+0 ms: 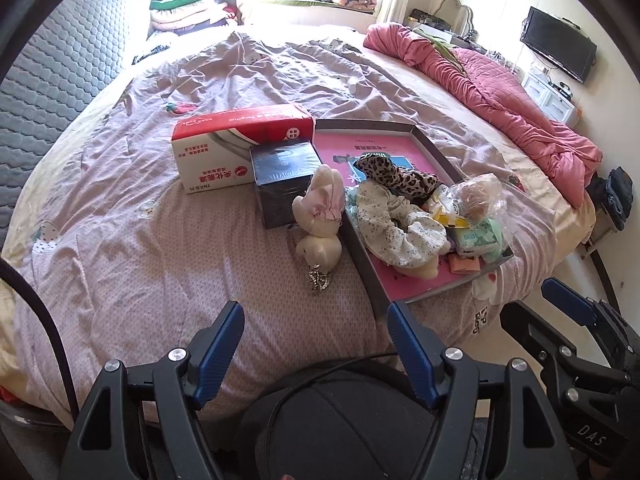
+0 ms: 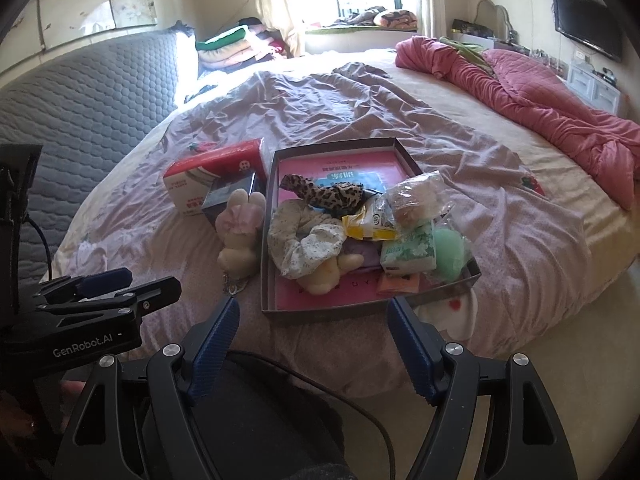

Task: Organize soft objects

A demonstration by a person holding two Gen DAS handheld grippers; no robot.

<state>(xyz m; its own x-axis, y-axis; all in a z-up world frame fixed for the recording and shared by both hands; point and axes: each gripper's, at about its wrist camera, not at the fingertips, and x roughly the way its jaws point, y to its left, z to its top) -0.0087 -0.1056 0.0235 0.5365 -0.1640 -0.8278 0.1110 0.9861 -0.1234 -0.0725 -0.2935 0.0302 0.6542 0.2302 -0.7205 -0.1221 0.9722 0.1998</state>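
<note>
A shallow grey box (image 2: 404, 152) with a pink printed sheet lining its bottom sits on the bed (image 2: 500, 240), and most of the soft things are piled in its near half. A floral scrunchie (image 2: 304, 240) lies at the front left of the pile, resting on a cream plush toy (image 2: 328, 276) whose limbs stick out beneath it. Behind the scrunchie lies a leopard-print scrunchie (image 2: 320, 194). To the right are a yellow snack packet (image 2: 370, 224), a clear bag with a round bun in it (image 2: 416, 200), a green tissue pack (image 2: 408, 254), a round mint-green puff (image 2: 452, 254) against the right wall, and an orange packet (image 2: 398, 284) at the front.

Just outside the box's left wall, a cream bunny plush with pink ears (image 1: 320, 216) lies on the lilac bedsheet, a metal keychain (image 1: 319, 278) at its near end. It touches a dark cube-shaped box (image 1: 284, 184), which stands in front of a red-and-white carton (image 1: 224, 148).

The left gripper (image 1: 316, 326) hangs over the near edge of the bed, short of the bunny, jaws wide apart with nothing between them. The right gripper (image 2: 314, 320) hovers just before the grey box's front wall, its jaws equally wide and empty. A crumpled pink quilt (image 2: 540, 96) lies along the far right side of the bed.
</note>
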